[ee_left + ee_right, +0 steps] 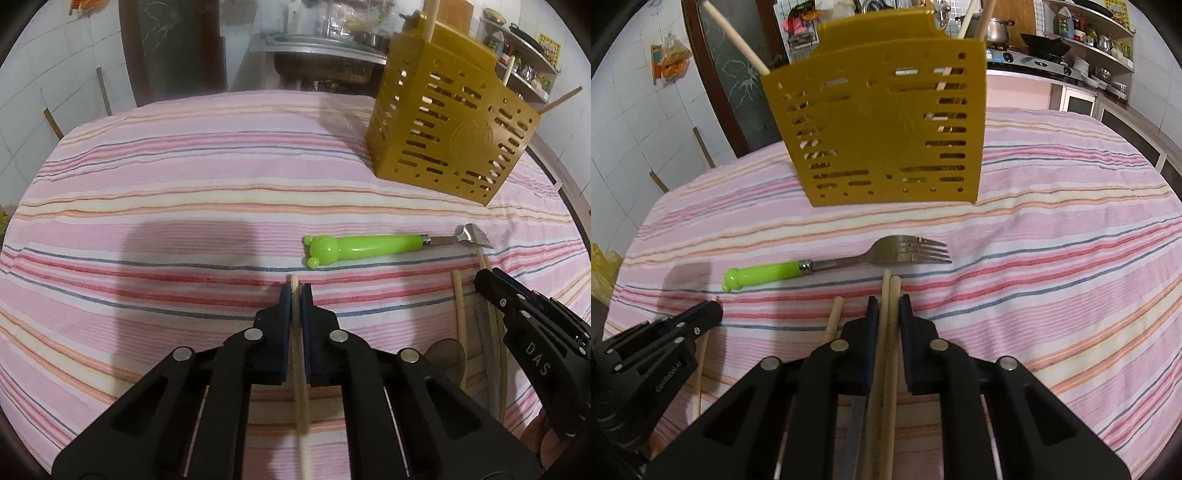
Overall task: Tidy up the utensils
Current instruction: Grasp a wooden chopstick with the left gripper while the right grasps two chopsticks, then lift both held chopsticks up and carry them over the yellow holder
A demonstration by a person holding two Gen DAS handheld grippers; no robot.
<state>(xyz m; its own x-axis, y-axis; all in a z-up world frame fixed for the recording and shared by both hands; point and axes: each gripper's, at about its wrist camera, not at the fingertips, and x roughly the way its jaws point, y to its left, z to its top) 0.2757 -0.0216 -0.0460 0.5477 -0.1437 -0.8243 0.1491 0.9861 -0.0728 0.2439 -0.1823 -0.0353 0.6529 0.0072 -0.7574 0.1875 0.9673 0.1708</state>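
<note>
Left gripper: pinching a single wooden chopstick between blue pads, jaws nearly closed on it, stick running back toward the camera, tip poking just past the fingertips. Hovering low over the pink striped tablecloth.

Right gripper: closing around a pair of chopsticks lying side by side, jaws narrow, pads close against the pair on either side; full contact hard to confirm. Tips of the pair reaching just short of the fork.

Green-handled fork: lying flat on the cloth, crosswise ahead of both grippers, tines pointing right in the right wrist view.

Gold slotted utensil holder: standing upright on the cloth beyond the fork, well apart from both grippers, already holding several wooden sticks leaning out the top.

Loose chopstick: lying just left of the right gripper. Wooden spoon and a grey-bladed utensil: resting between the two grippers, partly hidden.
</note>
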